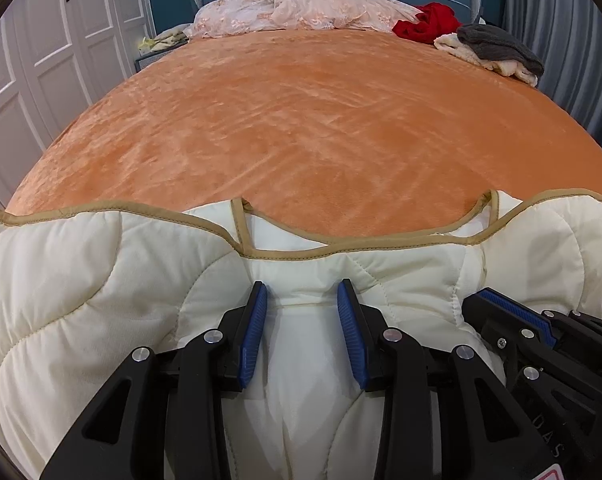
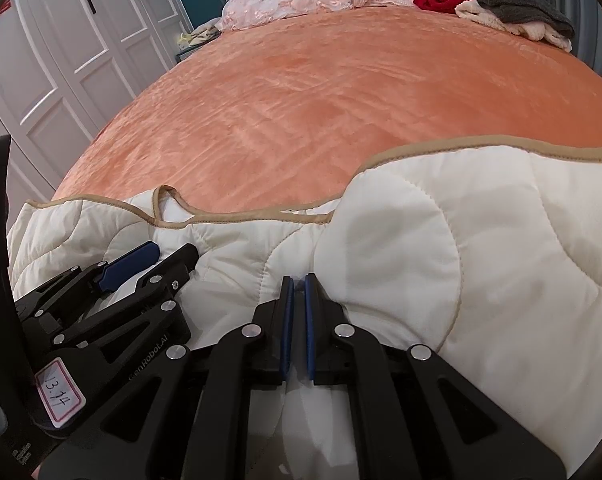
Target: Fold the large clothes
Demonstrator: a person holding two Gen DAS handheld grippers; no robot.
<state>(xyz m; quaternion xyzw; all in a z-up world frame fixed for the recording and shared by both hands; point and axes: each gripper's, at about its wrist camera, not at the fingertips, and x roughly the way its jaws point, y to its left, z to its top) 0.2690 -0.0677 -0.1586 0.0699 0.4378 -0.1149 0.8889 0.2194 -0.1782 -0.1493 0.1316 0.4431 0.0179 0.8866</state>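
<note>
A cream quilted garment with tan trim (image 1: pixel 81 280) lies bunched at the near edge of an orange bed; it also shows in the right wrist view (image 2: pixel 481 260). My left gripper (image 1: pixel 303 292) is open, its blue-padded fingers on either side of a fold of the cream fabric, resting on it. My right gripper (image 2: pixel 299 280) is shut on a fold of the garment, a thin bit of fabric between the pads. The two grippers are side by side: the right one shows in the left wrist view (image 1: pixel 513 312), the left one in the right wrist view (image 2: pixel 149 260).
The orange bedspread (image 1: pixel 301 120) stretches ahead. At the headboard lie a pink floral quilt (image 1: pixel 293 10), a red garment (image 1: pixel 429 22) and a grey one on a cream one (image 1: pixel 497 46). White wardrobe doors (image 1: pixel 41 60) stand on the left, a grey curtain (image 1: pixel 561 20) on the right.
</note>
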